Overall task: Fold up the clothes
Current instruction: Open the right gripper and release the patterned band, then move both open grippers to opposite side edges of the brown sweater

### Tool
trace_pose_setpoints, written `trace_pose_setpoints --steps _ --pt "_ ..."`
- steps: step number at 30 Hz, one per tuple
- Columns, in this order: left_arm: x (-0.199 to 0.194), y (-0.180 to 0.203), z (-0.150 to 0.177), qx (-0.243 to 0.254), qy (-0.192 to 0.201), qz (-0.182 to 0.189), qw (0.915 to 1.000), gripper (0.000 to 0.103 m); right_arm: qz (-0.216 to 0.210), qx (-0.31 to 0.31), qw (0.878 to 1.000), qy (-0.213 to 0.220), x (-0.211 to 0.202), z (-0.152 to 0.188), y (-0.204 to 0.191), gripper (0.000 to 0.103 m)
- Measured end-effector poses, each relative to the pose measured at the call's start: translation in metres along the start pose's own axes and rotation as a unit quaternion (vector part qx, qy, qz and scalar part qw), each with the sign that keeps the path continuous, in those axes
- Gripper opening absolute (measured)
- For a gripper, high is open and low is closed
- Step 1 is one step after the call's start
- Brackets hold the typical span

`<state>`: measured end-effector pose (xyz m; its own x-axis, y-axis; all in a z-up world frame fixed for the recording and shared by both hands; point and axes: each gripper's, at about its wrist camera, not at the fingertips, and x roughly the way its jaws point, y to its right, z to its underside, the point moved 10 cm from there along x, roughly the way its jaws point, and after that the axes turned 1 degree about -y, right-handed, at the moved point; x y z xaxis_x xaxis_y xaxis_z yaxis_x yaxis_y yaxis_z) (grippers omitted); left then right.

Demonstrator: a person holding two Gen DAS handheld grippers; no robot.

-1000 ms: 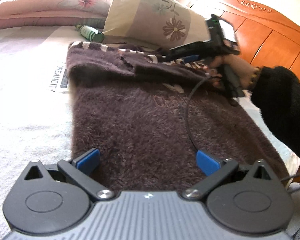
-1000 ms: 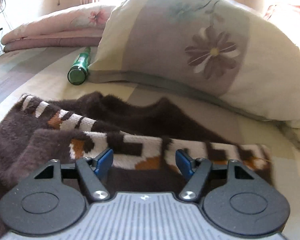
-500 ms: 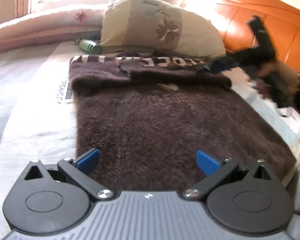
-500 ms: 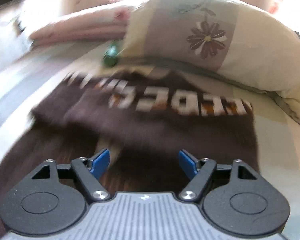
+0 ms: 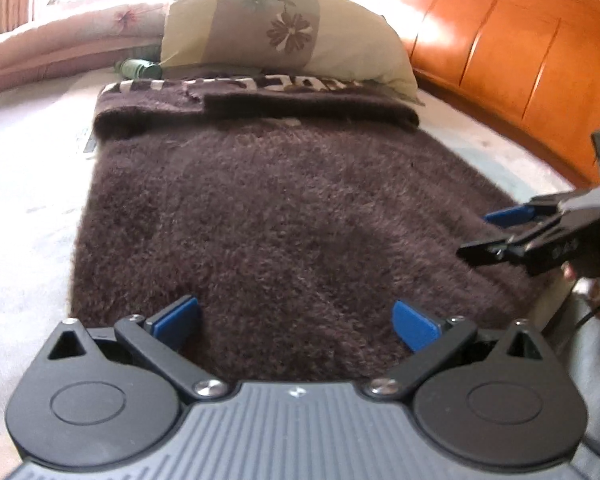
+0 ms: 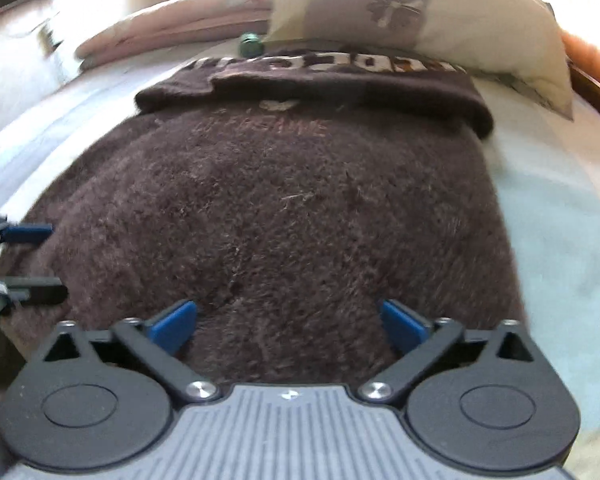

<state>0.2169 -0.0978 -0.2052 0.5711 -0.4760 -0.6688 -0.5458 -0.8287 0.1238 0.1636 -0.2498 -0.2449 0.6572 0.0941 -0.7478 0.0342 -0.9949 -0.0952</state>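
Left gripper point(image 5: 296, 320): jaws spread wide, nothing between the blue pads; the near hem lies directly under and ahead of it.
Right gripper point(image 6: 286, 318): jaws opening, now at their widest, no cloth pinched; it hangs over the near hem, off to the left gripper's right side.
Fuzzy dark-brown knit sweater point(image 5: 284, 216): flat on the bed, body stretching ahead of both grippers from hem to far end.
Folded band point(image 5: 256, 108): at the far end of the sweater, ahead of both grippers, the sleeves and top are turned over across the body, white-and-orange lettering showing.
Pale bed sheet point(image 5: 28, 216): bare to the left gripper's left.
Floral cream pillow point(image 5: 284, 36): beyond the fold; a green bottle point(image 5: 138, 69) lies beside it, far left.
Orange wooden headboard point(image 5: 512, 60): far right.
Progress (judged): sleeve fold looks done; remaining is lifting the hem and bringing it up over the body, perhaps more than once.
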Motion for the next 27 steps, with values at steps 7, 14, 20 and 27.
trace_pose_setpoints --steps 7,14,20,27 --pt "0.011 0.001 -0.002 0.014 0.01 -0.034 0.9993 0.102 0.023 0.033 0.999 0.011 0.005 0.0 -0.001 0.103" --pt "-0.004 0.007 0.008 0.02 -0.004 -0.051 0.9985 0.102 0.021 0.03 0.999 0.033 -0.009 0.015 -0.001 0.103" --pt "0.009 -0.001 -0.003 -0.019 0.014 -0.061 0.9979 0.102 0.025 0.035 0.999 0.031 -0.008 0.015 -0.002 0.103" --pt "0.011 -0.003 -0.006 -0.031 0.024 -0.061 0.9974 0.102 0.037 0.022 0.999 0.033 -0.007 0.016 -0.005 0.103"
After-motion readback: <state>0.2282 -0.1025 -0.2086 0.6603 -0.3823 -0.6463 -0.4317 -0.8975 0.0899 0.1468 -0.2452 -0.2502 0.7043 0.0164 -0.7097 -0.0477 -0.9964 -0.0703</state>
